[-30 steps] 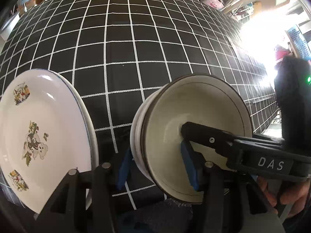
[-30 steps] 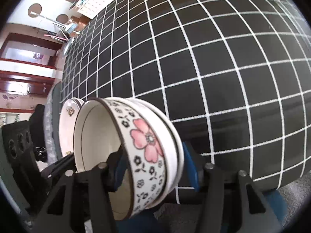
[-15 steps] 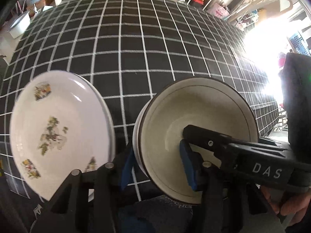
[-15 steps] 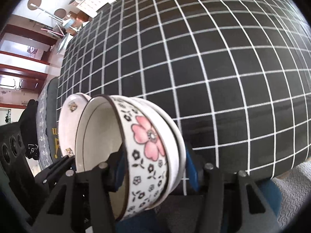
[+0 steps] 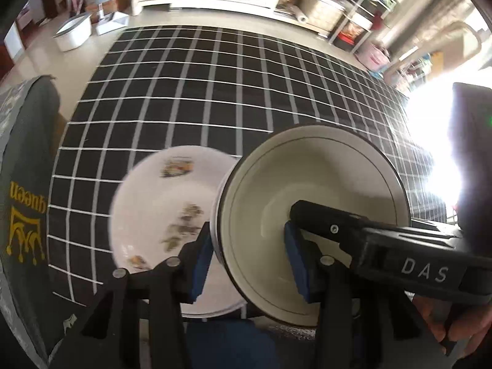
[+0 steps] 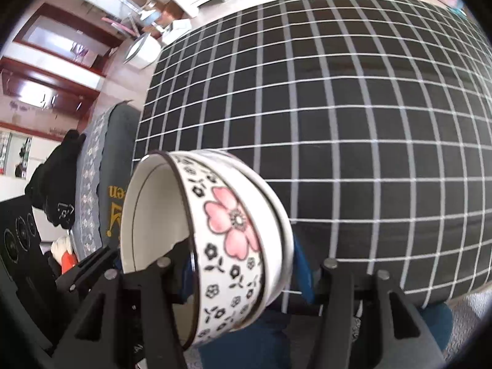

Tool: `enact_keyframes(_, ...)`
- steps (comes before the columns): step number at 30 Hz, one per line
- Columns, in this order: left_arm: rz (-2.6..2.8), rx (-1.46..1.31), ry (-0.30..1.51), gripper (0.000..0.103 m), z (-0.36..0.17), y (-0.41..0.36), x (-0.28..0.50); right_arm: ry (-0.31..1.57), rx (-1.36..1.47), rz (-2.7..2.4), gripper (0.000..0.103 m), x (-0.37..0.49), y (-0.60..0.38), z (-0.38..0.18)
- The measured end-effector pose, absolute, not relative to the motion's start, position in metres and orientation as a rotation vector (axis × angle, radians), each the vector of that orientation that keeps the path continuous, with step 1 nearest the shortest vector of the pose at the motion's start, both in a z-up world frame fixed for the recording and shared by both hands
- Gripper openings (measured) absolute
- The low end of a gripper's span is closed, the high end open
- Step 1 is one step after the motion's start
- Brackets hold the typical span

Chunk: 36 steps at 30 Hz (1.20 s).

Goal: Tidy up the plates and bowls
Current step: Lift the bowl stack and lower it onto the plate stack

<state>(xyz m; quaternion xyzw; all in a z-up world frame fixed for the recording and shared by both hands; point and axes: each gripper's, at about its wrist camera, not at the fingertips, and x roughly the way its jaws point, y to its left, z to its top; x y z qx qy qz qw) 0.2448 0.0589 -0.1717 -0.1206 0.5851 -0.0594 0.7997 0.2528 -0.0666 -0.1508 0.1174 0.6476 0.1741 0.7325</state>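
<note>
The left wrist view shows a plate [image 5: 160, 215], blurred, lying on the counter [image 5: 215, 92] near its near edge, partly behind the bowl [image 5: 310, 215]; the right wrist view does not show the plate. The right gripper [image 6: 240, 269] clamps the bowl's [image 6: 227, 233] wall, one finger inside, holding the bowl on its side above the counter's [image 6: 353, 107] near edge. The left gripper [image 5: 249, 264] frames the same bowl; whether it grips cannot be told. Beyond, the checked surface runs open to its far edge. A dark cloth [image 5: 24, 200] hangs at the left.
</note>
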Motion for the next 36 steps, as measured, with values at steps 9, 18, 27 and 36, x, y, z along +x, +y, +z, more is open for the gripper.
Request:
enact_keyframes(9,-0.061,-0.312,1.29,0.044,-0.198,0.107,0.245,1.483,0.21,0.418,0.057,0.265,-0.026,-0.177)
enact_keyframes(18,-0.052,-0.34,1.314,0.044,-0.221,0.119,0.251,1.509,0.179,0.409,0.057,0.268,-0.021,-0.186)
enact_keyframes(27,-0.04,-0.329,1.313,0.042,-0.227,0.121,0.253,1.508,0.176,0.416,0.057,0.27,-0.021,-0.191)
enact_keyframes(36,-0.038,-0.308,1.3,0.042,-0.225,0.122,0.253,1.497,0.246,0.473,0.056,0.273,-0.035,-0.198)
